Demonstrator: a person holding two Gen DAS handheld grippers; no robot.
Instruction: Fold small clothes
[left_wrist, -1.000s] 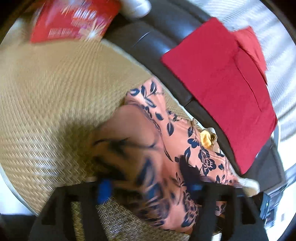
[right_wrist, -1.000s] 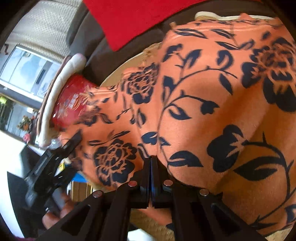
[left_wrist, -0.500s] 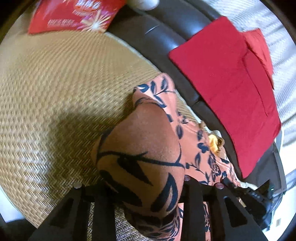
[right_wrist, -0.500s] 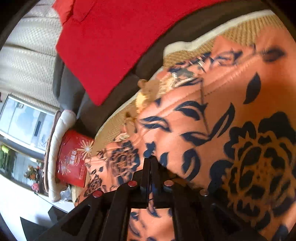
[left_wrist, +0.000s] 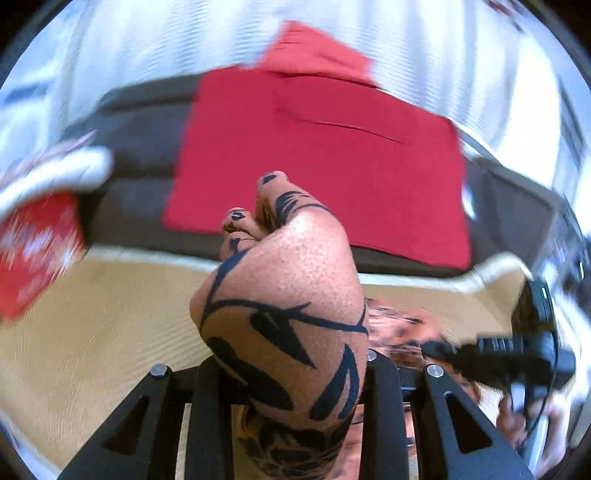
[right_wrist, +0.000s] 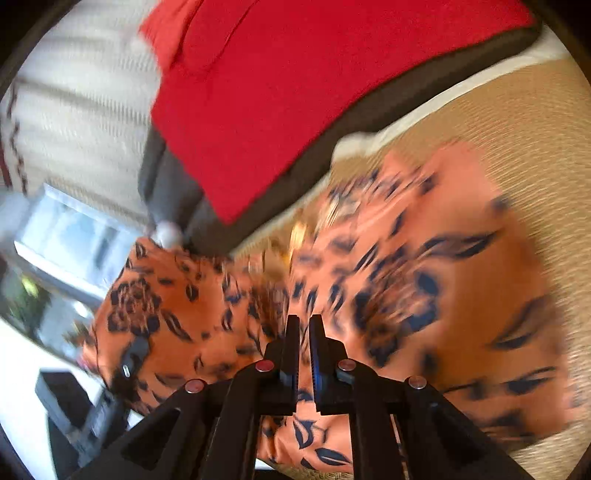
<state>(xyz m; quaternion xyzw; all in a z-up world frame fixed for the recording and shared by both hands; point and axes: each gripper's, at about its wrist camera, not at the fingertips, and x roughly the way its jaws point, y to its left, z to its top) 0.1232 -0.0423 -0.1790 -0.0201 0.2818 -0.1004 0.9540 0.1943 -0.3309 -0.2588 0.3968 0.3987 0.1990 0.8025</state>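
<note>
Now orange floral garment (left_wrist: 284, 317) bunches between left gripper (left_wrist: 288, 373) fingers (left_wrist: 207, 398).

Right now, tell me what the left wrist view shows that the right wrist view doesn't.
Left wrist only: a bunched fold of the orange floral garment between the left gripper's fingers, and a red box.

Right wrist only: that garment spread across the woven mat, and the right gripper nearly closed.

Both: the red cloth on the dark cushion.
</note>
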